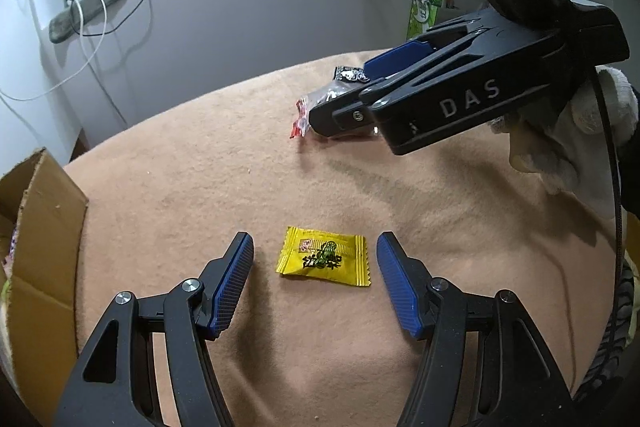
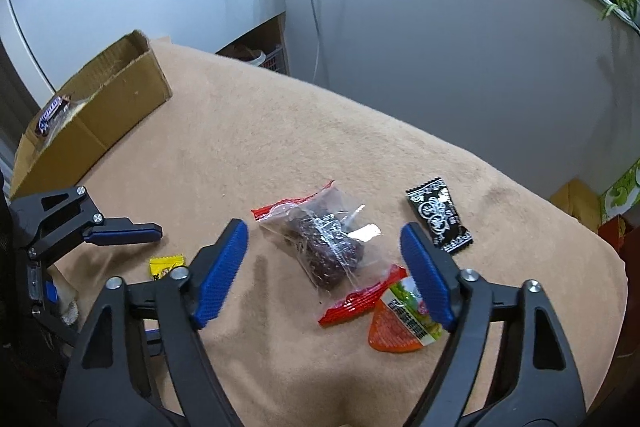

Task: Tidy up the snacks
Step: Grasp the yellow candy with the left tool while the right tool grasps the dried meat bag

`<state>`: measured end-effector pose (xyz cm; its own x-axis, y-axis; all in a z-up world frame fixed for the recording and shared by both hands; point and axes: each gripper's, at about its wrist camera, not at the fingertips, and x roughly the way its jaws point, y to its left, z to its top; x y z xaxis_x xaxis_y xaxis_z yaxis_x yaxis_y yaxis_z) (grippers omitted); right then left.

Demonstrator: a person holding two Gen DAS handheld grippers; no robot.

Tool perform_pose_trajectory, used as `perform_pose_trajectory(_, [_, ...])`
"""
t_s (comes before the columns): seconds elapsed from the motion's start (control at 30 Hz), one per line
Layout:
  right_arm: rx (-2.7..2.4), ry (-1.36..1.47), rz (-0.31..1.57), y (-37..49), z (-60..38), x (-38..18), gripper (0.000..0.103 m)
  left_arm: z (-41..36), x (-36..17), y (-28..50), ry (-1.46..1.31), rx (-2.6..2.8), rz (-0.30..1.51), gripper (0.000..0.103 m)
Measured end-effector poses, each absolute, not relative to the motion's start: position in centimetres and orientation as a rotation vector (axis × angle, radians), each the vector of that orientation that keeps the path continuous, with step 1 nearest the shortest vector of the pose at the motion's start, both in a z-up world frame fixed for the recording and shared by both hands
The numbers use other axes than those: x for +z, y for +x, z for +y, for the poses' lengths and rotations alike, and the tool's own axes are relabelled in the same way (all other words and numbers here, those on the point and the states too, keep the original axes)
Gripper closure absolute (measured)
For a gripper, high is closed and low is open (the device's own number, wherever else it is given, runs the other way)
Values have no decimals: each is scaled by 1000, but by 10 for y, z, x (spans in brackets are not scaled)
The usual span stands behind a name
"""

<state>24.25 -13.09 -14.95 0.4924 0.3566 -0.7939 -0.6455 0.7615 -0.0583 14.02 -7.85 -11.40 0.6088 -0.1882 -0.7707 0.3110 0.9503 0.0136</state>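
While both grippers hover over the desk [image 1: 200, 167]:
Left gripper [image 1: 316, 251]: wide open, empty, yellow candy [image 1: 325, 255] between its fingers.
Right gripper [image 2: 324, 247]: wide open, empty, clear snack bag [image 2: 320, 243] at 12 o'clock.

Cardboard box [image 1: 40, 247] cut off by left edge in left wrist view, contents mostly out of sight. Clear snack bag [image 1: 316, 107] partly hidden behind right gripper [image 1: 340, 95]; yellow candy [image 2: 166, 266] half covered by right gripper's finger in right wrist view. Orange packet [image 2: 396, 327] partly under blue pad, print too small to read.
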Motion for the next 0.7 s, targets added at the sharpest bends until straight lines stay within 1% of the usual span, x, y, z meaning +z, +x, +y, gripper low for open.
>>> perform_pose_trajectory(0.03, [624, -381, 861, 243, -129, -151, 24, -79, -114, 142, 151, -291, 873, 40])
perform_pose_trajectory(0.07, [619, -395, 863, 243, -127, -153, 25, -80, -114, 142, 153, -293, 877, 46])
perform_pose_trajectory(0.1, [615, -402, 864, 244, -126, -155, 30, -81, -115, 142, 158, -292, 883, 51])
perform_pose_trajectory(0.13, [613, -405, 867, 244, -125, -156, 34, -81, -115, 143, 162, -292, 882, 51])
perform_pose_trajectory(0.2, [611, -410, 879, 246, -124, -159, 43, -83, -115, 143, 169, -295, 880, 58])
perform_pose_trajectory(0.23, [609, -416, 881, 247, -123, -160, 46, -84, -115, 142, 172, -297, 879, 58])
perform_pose_trajectory(0.27, [602, -429, 885, 247, -122, -162, 51, -85, -116, 142, 174, -298, 878, 60])
perform_pose_trajectory(0.37, [593, -447, 878, 245, -121, -164, 53, -87, -115, 139, 185, -298, 871, 68])
perform_pose_trajectory(0.4, [596, -444, 879, 245, -121, -164, 55, -87, -115, 138, 184, -298, 870, 69])
perform_pose_trajectory(0.5, [597, -433, 878, 246, -122, -163, 59, -86, -115, 140, 170, -303, 873, 70])
perform_pose_trajectory(0.7, [602, -405, 871, 244, -123, -160, 60, -82, -111, 140, 149, -294, 859, 70])
